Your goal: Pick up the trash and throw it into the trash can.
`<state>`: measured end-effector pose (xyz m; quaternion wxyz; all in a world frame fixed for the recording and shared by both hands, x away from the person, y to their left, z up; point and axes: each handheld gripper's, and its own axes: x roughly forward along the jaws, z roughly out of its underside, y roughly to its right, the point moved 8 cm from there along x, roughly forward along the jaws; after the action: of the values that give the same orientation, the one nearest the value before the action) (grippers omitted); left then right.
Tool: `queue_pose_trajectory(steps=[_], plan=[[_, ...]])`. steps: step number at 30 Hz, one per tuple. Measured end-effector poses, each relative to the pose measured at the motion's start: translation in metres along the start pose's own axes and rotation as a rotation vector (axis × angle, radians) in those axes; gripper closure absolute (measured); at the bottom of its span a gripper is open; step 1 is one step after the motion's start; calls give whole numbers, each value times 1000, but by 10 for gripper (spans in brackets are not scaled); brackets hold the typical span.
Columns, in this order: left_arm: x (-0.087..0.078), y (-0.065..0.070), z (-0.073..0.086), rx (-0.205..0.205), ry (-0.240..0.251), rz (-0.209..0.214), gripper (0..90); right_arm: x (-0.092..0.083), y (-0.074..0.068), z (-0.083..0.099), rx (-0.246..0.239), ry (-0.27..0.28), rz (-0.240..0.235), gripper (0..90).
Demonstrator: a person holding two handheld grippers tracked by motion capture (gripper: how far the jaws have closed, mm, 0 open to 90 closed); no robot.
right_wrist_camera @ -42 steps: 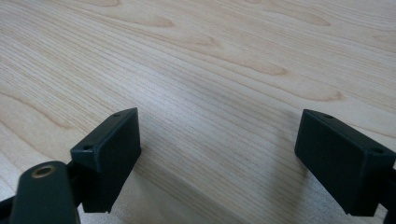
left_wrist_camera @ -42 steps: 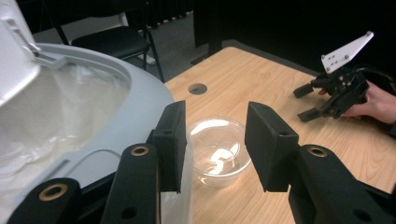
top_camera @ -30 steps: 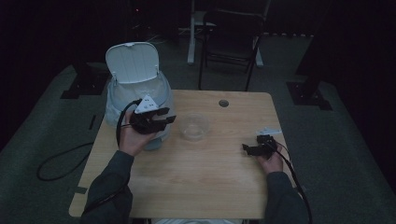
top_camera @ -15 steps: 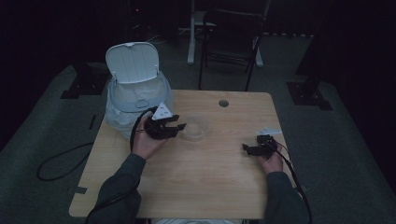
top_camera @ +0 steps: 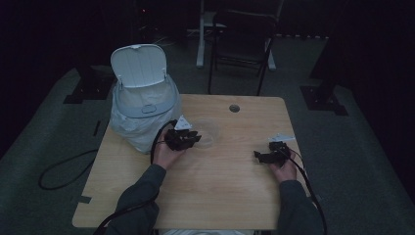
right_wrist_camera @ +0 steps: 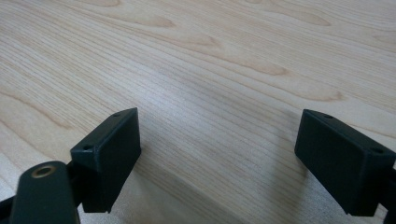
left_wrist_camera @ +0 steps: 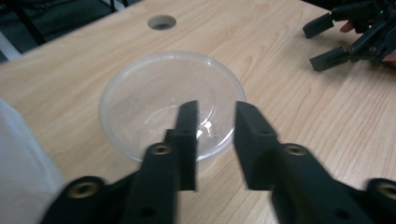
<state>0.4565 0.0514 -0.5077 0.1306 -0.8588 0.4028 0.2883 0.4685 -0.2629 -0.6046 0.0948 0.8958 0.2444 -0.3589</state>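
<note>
**A:** A clear plastic dish (left_wrist_camera: pixel 170 105) sits on the wooden surface (top_camera: pixel 215 191), toward the far edge and left of middle, just short of the cable hole (top_camera: pixel 234 108). The left tool (left_wrist_camera: pixel 212 122) hovers at its near rim, jaws a little apart with nothing between them; one jaw is over the dish's inside, the other over or just outside the rim.

**B:** How would it handle, by your reckoning?

**A:** Light and thin-walled, I'd judge, and slick. It looks shallow and somewhat springy, so a hard squeeze could flex or crack it, and a nudge would likely send it skating. The rim is the place to take it, one jaw inside and one outside the wall.

**B:** And the right tool (top_camera: pixel 268 154)?

**A:** Near the right edge, resting low by the person's hand, jaws spread wide over bare wood. A small white scrap (top_camera: pixel 282 137) lies just beyond it.

**B:** What does each camera add?

**A:** The left gripper view gives the dish's rim and glints on its base, barely readable from above in the dim room. It also catches the right tool far off. The high view alone places the white lidded bin (top_camera: pixel 142 98), lid up, at the far left corner, and a chair (top_camera: pixel 242 34) beyond. The right gripper view offers wood grain between its open jaws.
</note>
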Motion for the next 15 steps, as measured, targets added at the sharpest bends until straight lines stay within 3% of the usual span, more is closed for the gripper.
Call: queue_pose_trajectory(steps=[6,15], plan=[[13,-1,1,-19,-26,-6,861,0,0,0,1,1,0,135],[27,5,11,-22,-63,7,860,0,0,0,0,0,0,135]])
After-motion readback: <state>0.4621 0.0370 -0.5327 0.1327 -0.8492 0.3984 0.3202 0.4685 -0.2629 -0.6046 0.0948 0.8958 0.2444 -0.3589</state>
